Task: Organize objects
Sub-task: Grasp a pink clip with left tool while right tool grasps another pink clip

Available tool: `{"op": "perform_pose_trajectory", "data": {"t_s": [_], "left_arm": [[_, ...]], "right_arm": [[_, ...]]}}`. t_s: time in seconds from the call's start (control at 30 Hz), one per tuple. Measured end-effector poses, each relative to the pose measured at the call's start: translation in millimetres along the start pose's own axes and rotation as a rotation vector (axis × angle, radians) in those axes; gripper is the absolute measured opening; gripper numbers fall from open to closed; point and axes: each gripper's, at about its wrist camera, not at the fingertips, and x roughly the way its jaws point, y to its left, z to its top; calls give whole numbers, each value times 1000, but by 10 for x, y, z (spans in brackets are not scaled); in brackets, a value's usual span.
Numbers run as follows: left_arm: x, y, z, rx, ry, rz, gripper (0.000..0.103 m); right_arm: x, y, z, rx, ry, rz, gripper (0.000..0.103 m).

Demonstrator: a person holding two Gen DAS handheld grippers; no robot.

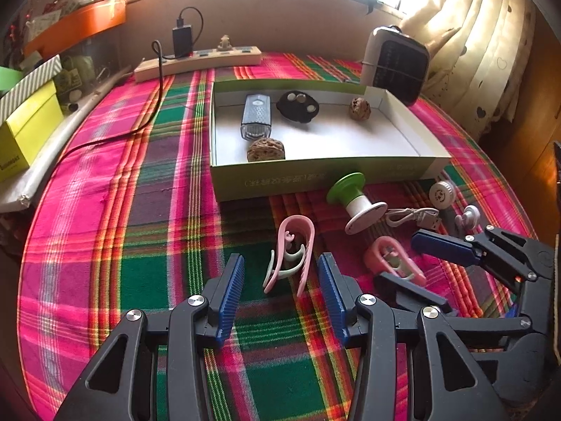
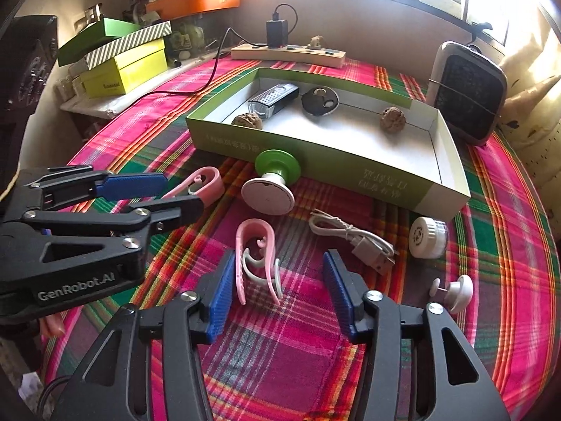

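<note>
Now both tongs hang low over the plaid counter (image 1: 140,175), each open around a pink clip. The left tongs (image 1: 282,280) straddle one clip (image 1: 291,256), which stands clear of both blue pads, gripped by neither. The right tongs (image 2: 278,280) frame the other clip (image 2: 256,259); it leans just beside the left pad, though whether it touches I cannot tell. Beyond them lies an open green box (image 2: 329,161) holding a bike light (image 2: 273,100), a black disc (image 2: 319,101) and two walnuts. Against its near wall rests a green-and-white spool (image 2: 273,184). A white cable (image 2: 354,240), a white cap (image 2: 427,236) and a small hook (image 2: 455,291) lie near the right tongs.
</note>
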Motion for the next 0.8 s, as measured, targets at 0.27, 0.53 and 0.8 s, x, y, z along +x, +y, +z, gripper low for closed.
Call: {"op": "perform_pose_trajectory", "data": {"t_s": [0.27,0.53,0.8], "left_arm": [[32,-20,33,7,-13,16,43],[27,-53,15,25,-28,46,39],[21,-11,5,18,-41,80,21]], "right_arm": [[-1,-13,19,-15,-2,20,37],[-6,-48,18,-1,-5,26,31],[-10,-58,11,4,-7,19,24]]}}
